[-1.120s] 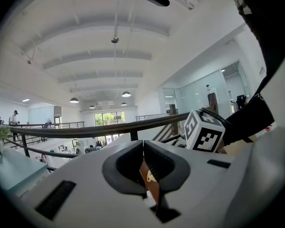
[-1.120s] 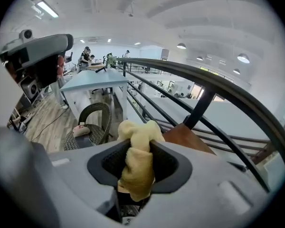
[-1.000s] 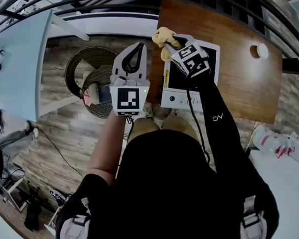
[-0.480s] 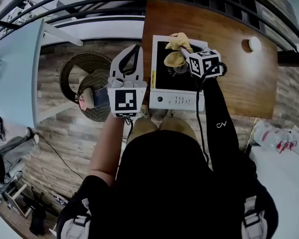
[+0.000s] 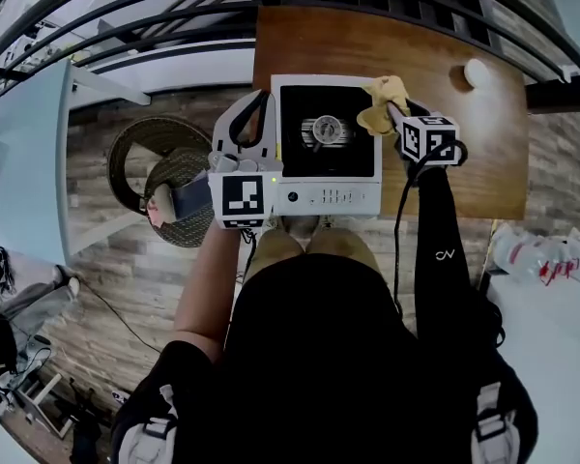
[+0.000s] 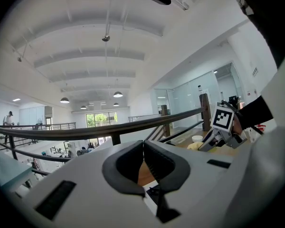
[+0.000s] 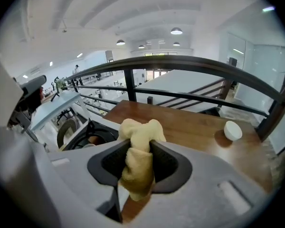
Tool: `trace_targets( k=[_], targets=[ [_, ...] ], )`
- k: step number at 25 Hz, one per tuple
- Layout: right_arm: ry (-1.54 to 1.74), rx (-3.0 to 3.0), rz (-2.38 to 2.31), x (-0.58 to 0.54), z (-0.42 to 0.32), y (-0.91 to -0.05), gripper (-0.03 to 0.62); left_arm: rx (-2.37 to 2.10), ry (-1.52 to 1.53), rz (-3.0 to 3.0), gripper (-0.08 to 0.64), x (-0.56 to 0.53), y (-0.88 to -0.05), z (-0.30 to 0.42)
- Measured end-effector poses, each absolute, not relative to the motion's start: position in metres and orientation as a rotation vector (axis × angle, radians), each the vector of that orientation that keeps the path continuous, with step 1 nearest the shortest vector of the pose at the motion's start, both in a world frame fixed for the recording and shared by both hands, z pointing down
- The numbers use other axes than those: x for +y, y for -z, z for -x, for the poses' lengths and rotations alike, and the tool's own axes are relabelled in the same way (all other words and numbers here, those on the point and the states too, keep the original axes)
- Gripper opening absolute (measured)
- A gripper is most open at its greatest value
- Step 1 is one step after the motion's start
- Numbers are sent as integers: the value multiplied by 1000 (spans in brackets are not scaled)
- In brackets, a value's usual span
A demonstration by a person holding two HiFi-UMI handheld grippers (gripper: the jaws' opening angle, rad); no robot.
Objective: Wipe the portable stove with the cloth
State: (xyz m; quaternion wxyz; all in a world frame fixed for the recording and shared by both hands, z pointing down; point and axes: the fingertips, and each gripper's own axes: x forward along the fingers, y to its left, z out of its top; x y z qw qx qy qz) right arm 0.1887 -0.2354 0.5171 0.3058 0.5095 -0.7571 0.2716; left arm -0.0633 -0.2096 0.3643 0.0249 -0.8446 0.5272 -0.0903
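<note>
One wood-plank floor (image 5: 106,269) fills the left and lower part of the head view. On it stands a brown wooden surface (image 5: 464,153) whose far edge runs along a dark metal railing (image 5: 174,8).

The portable stove (image 5: 327,143) sits on the near left part of that surface, its front flush with the near edge. It is a white box with a black glass top, a round ring in the middle of the glass and a strip of controls along the near side. Left of the surface, down on the floor, is a round wicker stool (image 5: 164,177).

The left tongs (image 5: 259,100) hang just beside the stove's left edge, pointing away from the person. In the left gripper view the left tongs (image 6: 143,144) are clenched, the two dark pads meeting at their tips with nothing between them.

The right tongs (image 5: 391,112) are over the stove's far right corner. In the right gripper view the right tongs (image 7: 140,148) are pinched on the cloth (image 7: 138,146), a bunched yellow rag that bulges above and below the pads. From above, the cloth (image 5: 382,102) lies at the right rim of the black top, near the far corner.

A small white dish (image 5: 476,72) stands on the surface, well apart from the stove, toward the far right.
</note>
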Motion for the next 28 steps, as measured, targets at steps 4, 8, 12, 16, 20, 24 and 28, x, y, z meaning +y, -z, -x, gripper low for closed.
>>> trace_targets(
  k=[4, 8, 12, 16, 20, 24, 28],
  targets=[
    [-709, -2184, -1310, -232, -145, -474, 124, 1651, 273, 2597, 12, -210, -361, 68],
    [-668, -2355, -1131, -222, -63, -445, 124, 1684, 275, 2575, 12, -208, -359, 78],
    [-634, -2424, -912, -201, 15, -447, 124, 1722, 285, 2548, 12, -202, -358, 92],
    [-695, -2422, -779, -183, 62, -470, 124, 1759, 305, 2521, 12, -197, -360, 107],
    [-740, -2332, -792, -179, 56, -503, 124, 1771, 317, 2524, 12, -192, -364, 109],
    [-716, -2244, -904, -182, 8, -518, 124, 1748, 324, 2541, 12, -188, -368, 99],
    [-734, -2164, -1060, -186, -58, -524, 124, 1702, 318, 2574, 12, -188, -370, 82]
  ],
)
